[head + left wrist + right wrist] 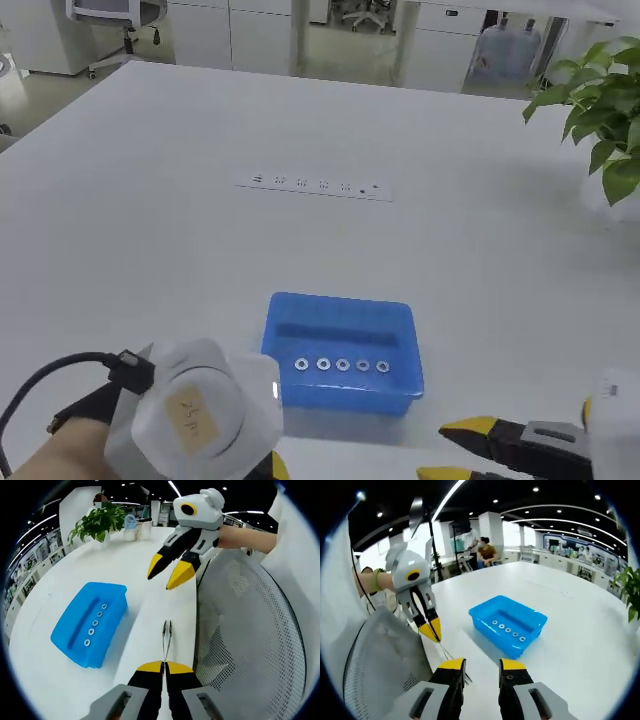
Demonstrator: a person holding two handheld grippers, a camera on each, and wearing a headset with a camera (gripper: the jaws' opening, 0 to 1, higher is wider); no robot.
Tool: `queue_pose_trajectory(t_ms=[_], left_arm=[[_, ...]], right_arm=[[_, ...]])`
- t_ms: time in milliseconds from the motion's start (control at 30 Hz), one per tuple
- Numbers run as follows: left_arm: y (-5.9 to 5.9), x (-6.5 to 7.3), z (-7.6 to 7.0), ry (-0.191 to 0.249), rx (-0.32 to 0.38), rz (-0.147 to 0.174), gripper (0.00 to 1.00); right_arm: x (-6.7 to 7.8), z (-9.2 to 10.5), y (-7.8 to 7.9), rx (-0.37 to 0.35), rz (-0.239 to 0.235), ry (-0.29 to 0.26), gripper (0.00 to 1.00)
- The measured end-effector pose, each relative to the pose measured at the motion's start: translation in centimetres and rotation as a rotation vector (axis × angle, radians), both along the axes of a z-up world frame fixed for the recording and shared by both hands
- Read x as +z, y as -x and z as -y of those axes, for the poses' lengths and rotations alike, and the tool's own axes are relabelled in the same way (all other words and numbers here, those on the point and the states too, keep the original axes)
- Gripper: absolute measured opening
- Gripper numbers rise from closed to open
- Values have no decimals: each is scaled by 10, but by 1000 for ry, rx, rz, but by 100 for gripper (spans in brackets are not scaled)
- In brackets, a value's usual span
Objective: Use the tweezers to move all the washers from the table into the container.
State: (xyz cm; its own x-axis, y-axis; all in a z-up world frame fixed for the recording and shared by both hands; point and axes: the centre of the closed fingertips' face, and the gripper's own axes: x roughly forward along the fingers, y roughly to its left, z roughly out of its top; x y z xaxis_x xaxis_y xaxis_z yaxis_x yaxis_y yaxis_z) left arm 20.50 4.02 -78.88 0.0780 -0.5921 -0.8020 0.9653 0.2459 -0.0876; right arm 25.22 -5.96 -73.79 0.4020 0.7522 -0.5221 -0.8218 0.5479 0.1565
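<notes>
Am gripping tweezers [166, 640] in left tongs [163, 666], long axis pointing straight ahead; right tongs [482, 664] gaping, empty; container [110, 636] forward-left of left tongs, open worktop [150, 560] beyond.

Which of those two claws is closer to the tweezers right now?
Left. The left gripper grips the tweezers; the right gripper hangs open beyond their tips, not touching.

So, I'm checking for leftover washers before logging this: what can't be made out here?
Table strip nearest the person: head view, hidden by the left gripper and cut by the bottom edge.
Tweezers tips: left gripper view, too small to tell if they grip anything.
</notes>
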Motion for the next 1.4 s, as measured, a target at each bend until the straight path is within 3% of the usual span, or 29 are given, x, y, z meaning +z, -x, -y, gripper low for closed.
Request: queue_pose_trajectory(t_ms=[100, 233, 433, 567, 667, 967, 1033, 1133, 1233, 1267, 1367, 1400], left_arm=[[0, -6, -2, -24, -2, -7, 0], [-3, -13, -3, -57, -4, -13, 0], [-6, -24, -6, -125, -25, -6, 0], [-7, -30, -7, -167, -50, 4, 0], [-6, -32, -7, -178, -52, -1, 0], [-5, -33, -8, -193, -52, 16, 0], [-6, -31, -9, -196, -42, 33, 0], [-8, -24, -10, -162, 20, 46, 0], [-7, -13, -12, -119, 121, 28, 5], [-8, -10, -12, -106, 145, 40, 6], [-14, 6, -11, -24, 263, 70, 17], [-16, 16, -10, 30, 312, 80, 20]], right_arm=[[15, 12, -8, -114, 10, -91, 23], [23, 24, -7, -173, 22, -112, 24], [29, 29, 4, -178, 31, -105, 25], [36, 36, 11, -196, 66, -85, 28], [49, 42, 12, -219, 136, -105, 30], [73, 48, 21, -242, 199, -154, 40], [76, 49, 22, -244, 215, -151, 41], [73, 54, 22, -243, 232, -117, 45], [70, 59, 21, -244, 236, -108, 49], [69, 62, 18, -249, 234, -110, 50], [68, 66, 12, -256, 236, -118, 54], [69, 67, 9, -257, 235, -120, 55]])
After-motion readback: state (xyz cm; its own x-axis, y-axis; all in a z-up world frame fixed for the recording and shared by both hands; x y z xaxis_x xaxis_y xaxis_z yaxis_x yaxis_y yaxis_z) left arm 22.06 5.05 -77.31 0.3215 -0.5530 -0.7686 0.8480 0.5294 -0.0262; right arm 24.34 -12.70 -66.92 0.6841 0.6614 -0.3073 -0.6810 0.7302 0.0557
